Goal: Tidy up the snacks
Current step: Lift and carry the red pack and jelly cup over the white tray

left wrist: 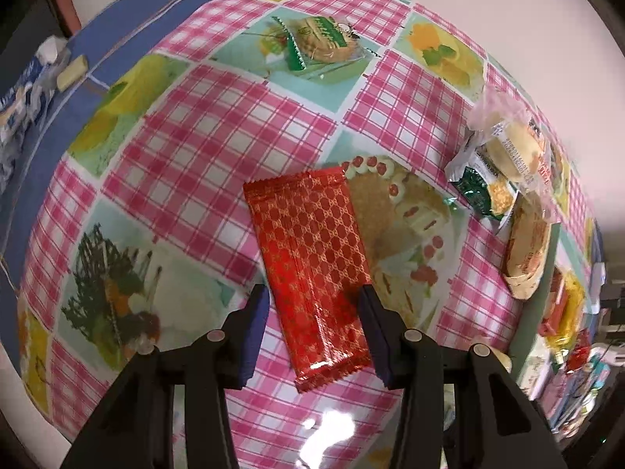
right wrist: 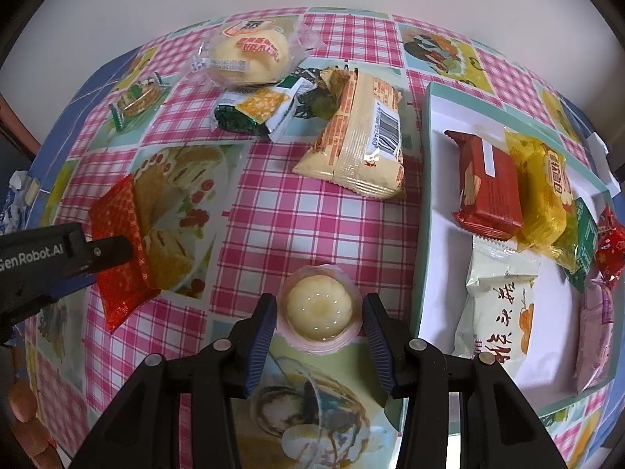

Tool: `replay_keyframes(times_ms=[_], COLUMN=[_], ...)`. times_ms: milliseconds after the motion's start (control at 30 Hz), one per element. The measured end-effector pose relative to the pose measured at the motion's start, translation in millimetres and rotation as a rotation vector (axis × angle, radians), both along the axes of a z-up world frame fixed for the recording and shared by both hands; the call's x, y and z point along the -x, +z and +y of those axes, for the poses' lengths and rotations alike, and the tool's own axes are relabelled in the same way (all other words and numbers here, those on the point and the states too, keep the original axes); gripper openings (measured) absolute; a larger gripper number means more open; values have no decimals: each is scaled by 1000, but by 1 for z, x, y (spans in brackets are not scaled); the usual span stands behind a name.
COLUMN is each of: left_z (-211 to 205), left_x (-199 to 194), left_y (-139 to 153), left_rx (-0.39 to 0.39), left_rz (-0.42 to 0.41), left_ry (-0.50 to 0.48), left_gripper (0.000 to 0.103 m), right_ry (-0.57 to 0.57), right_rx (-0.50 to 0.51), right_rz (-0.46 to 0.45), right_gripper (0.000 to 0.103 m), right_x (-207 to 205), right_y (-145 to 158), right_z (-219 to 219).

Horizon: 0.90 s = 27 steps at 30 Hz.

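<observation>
A red patterned snack packet lies on the checked tablecloth between the fingers of my open left gripper; the jaws stand on either side of it, apart from its edges. It also shows in the right wrist view, with the left gripper reaching over it. My right gripper is open around a small jelly cup with a pink rim; the pads stand close beside it. A teal-rimmed white box at the right holds several packed snacks.
Loose snacks lie on the table: a yellow wafer pack, a green cracker pack, a round bun and a small green-wrapped biscuit, which also shows in the left view. The table's edge runs along the wall.
</observation>
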<state>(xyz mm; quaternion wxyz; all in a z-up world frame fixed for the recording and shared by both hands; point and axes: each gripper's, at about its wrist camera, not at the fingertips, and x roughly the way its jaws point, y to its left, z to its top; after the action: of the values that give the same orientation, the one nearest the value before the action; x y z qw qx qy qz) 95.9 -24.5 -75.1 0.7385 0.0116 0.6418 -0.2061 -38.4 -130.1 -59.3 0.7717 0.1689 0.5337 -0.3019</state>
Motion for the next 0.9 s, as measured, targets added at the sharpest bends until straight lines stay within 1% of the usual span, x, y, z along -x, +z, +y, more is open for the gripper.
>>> replay_keyframes(times_ms=[100,200,233,267,367,400,633,700,767,800,900], left_z=[7,8,1,0,-2,-5,-25,-34,-30,-41,-35], left_x=[2,8,6,9,12,14,33,35,37,30,31], left_y=[-3,-5,-6,-6,-2,-2,-4,-4,-3,-1,2], left_rx=[27,37,31,21,22,15,-107,-140,-134,-129,-114], left_rz=[22,13,4,-7,-13,-19,-112,-131,-131,-126,-112], left_ry=[37,49,48,40,27,22,-55,-65,-49,-41,-23], left_gripper=[49,49,49,51,63,63,63,55,52,51,50], right_ry=[5,8,10,12,15,16,19,19,18,15,3], right_rx=[2,-2,-2,-2,-5,-6,-9,-9,-9,-9,-27], right_rz=[1,2,3,4,6,7,8,8,6,3,-15], right_gripper=[48,48,48,48,48,48,48,48,48,48,48], right_x=[3,0,0,0,0,0,-1,-1,-2,-2,-1], right_y=[-1,-2,-1,-1,-1,-1,-1,-1,-1,-1,0], right_z=[3,0,0,0,-1,-1,-3,-2,-1,-1,-3])
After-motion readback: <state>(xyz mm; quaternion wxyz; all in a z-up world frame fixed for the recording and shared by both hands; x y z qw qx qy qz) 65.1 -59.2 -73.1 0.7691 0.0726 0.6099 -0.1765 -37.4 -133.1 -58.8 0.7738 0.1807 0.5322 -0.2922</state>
